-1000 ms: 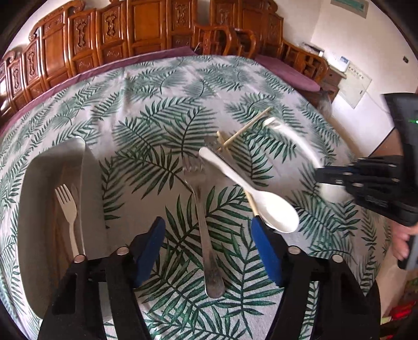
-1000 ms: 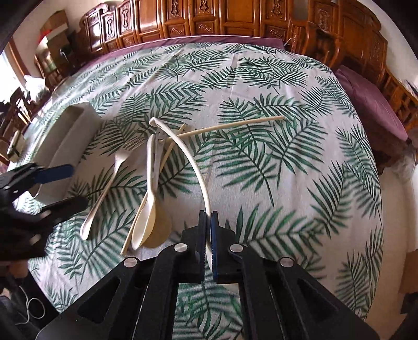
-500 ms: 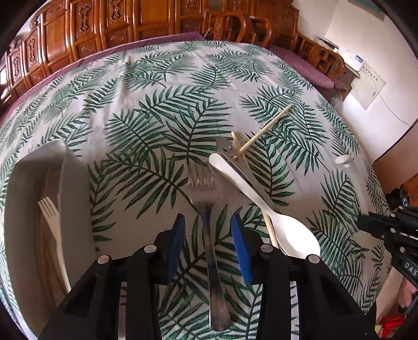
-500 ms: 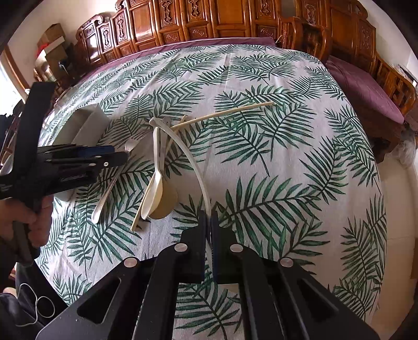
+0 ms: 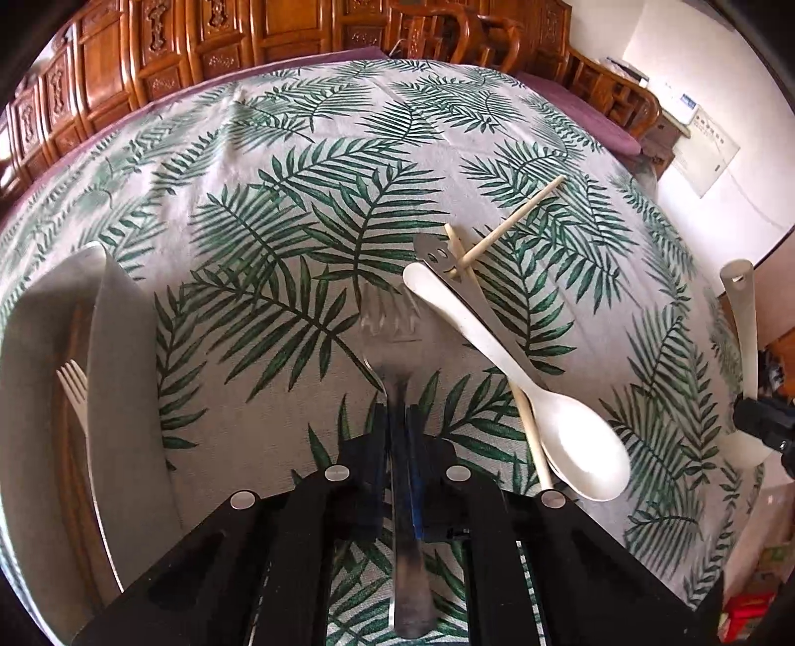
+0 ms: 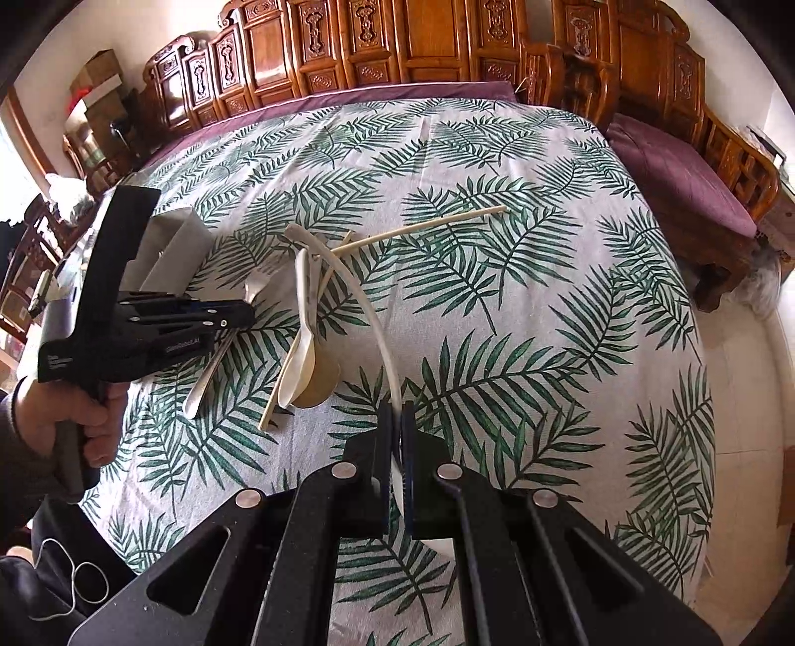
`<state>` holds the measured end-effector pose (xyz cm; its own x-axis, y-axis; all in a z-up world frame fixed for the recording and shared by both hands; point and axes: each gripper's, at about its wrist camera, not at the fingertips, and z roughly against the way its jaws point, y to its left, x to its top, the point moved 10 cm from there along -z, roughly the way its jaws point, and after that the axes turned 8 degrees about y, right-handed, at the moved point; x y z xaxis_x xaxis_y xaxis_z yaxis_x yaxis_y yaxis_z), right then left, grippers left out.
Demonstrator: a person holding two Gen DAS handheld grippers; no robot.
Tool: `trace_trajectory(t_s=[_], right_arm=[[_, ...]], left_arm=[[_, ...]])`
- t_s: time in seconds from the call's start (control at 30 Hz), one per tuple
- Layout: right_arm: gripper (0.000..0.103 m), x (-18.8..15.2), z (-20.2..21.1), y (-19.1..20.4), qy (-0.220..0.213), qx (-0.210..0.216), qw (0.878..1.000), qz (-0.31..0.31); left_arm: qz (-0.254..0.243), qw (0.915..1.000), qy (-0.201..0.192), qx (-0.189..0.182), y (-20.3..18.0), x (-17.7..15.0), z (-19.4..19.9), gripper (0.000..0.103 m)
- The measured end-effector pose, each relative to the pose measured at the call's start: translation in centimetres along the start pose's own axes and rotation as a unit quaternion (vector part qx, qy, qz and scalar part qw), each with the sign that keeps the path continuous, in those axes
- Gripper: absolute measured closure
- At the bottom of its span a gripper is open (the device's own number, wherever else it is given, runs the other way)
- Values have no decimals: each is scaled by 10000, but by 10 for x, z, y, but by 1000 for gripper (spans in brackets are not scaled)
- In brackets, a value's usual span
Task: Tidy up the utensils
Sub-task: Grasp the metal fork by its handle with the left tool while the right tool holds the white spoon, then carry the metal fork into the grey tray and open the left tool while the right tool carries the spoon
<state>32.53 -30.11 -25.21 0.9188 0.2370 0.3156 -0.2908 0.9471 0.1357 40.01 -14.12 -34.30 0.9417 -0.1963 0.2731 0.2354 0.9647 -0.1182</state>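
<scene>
A metal fork (image 5: 386,323) lies on the leaf-print tablecloth, tines pointing away. My left gripper (image 5: 397,427) is closing on its handle, and the blue pads touch both sides. In the right wrist view the left gripper (image 6: 243,315) sits over the fork (image 6: 204,380). My right gripper (image 6: 396,422) is shut on a white long-handled spoon (image 6: 370,310), held off the table; its handle (image 5: 744,328) shows at the right edge. A white spoon (image 5: 521,382) lies across a metal spoon (image 5: 437,254) and chopsticks (image 5: 512,218).
A grey tray (image 5: 119,397) stands at the left with a pale fork (image 5: 74,392) in it; the same tray (image 6: 174,238) shows behind the left gripper. Carved wooden chairs (image 6: 397,44) ring the far side. The table edge drops away at the right.
My left gripper has come down over the metal fork and its jaws have gone from wide to shut on the handle. The right gripper has drifted right with the white spoon.
</scene>
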Motion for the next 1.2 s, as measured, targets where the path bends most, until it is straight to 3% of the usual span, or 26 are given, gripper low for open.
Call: trace_trajectory(t_s=[0.2,0.57,0.87,1.2], right_arm=[[99,-5,6,14,-4,5,10000,50],[99,9,18,51,-205,163,9995,156],[99,28,24,90,-339,309,9985,314],[99,40,23,122,-307,284,9977,533]], left_arm=[[-8,9998,-152,-136,0,-11,17,97],[-60,9969,-740,-263,4,-18,91,97],[80,9930,-1164,-200,41,-26,148,97],[340,9901,-1362,-97,92,-21,163,97]])
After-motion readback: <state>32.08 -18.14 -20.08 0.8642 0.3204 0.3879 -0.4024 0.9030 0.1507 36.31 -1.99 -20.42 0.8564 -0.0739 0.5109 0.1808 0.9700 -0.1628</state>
